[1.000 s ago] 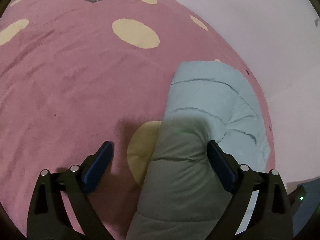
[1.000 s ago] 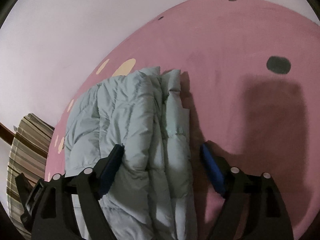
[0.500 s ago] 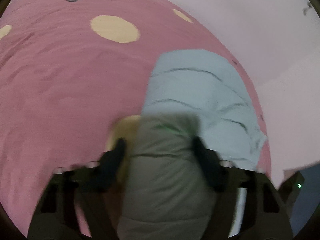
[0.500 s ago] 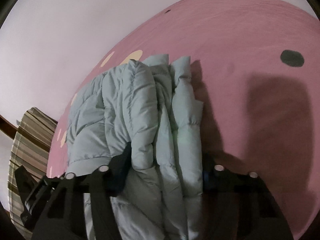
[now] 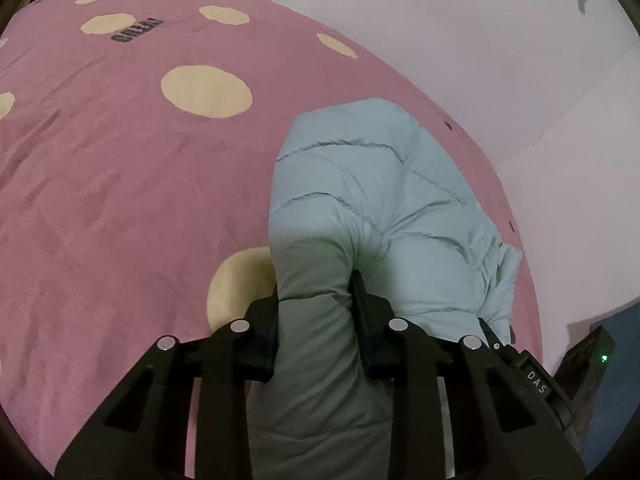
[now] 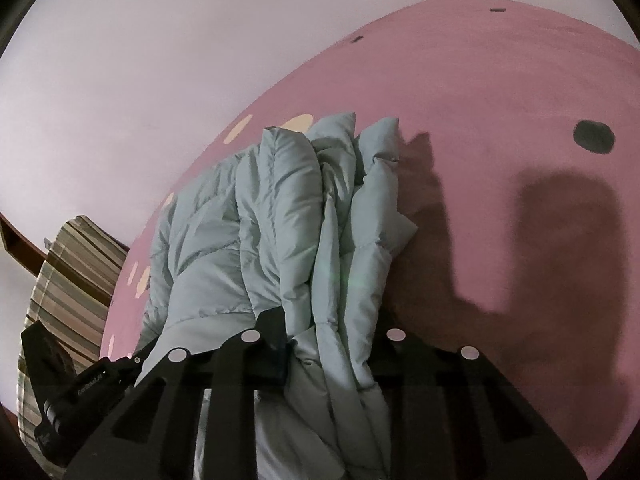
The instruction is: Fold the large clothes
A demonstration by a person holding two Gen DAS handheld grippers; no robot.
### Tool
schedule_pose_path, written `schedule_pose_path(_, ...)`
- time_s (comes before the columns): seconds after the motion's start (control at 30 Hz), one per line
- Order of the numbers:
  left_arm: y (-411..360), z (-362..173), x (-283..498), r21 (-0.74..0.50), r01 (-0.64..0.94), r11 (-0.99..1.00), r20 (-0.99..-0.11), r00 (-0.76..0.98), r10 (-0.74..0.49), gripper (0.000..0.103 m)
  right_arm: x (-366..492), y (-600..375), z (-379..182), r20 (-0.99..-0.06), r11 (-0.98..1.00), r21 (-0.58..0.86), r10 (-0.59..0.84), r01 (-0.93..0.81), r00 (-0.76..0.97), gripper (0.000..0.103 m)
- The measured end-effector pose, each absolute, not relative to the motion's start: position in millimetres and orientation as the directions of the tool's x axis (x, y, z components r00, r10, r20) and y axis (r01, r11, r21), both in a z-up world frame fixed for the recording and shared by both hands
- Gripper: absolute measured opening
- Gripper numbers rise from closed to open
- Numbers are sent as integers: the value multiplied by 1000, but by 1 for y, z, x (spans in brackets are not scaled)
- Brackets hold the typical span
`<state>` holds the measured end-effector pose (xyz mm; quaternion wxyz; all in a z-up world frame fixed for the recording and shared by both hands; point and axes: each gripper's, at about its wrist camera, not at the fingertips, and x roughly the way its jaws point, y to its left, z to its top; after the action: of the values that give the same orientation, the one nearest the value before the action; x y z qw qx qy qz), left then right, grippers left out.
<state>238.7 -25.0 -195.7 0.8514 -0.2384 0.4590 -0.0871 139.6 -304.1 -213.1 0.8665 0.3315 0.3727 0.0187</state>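
Note:
A pale blue quilted puffer jacket (image 5: pixel 376 200) lies in a folded bundle on the pink bed cover (image 5: pixel 120 200). My left gripper (image 5: pixel 316 300) is closing on the jacket's near end, and both pads squeeze the padded fabric. In the right wrist view the jacket (image 6: pixel 280 208) shows several stacked folds. My right gripper (image 6: pixel 332 332) is closing on those bunched layers at the near edge, its pads pressing into them. The bundle's near end is raised a little off the cover.
The pink cover has cream spots (image 5: pixel 206 92) and dark dots (image 6: pixel 594 136). A white wall (image 5: pixel 480 20) runs along the bed's far side. A striped pillow (image 6: pixel 68 276) lies at the left edge of the right wrist view. A dark device with a green light (image 5: pixel 588 360) sits at the right.
Both grippers went from wide open around the jacket to pinching it. The jacket's folds have bunched and risen slightly between the jaws.

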Motion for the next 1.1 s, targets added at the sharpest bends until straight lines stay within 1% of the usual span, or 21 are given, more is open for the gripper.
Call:
schedule_pose_path(0.3,15,-172,242,-489,-98,867,-714,616,-333,28,166,-272,-188,-593,793,596,326,129,736,24)
schedule_pose_path(0.53,51,-161,257,-455,-134,880,-707,655,-266,28,204,-232,-178,-571,792,607,373,70,731,24)
schedule_pose_path(0.8,89,-176,290,-425,-183,887,-723,659,-210,28,238,-198,-188,-580,794,606,398,50,711,24)
schedule_pose_path(1.1,105,-201,318,-402,-206,892,-743,643,-187,28,263,-172,-207,-615,806,588,392,67,684,24)
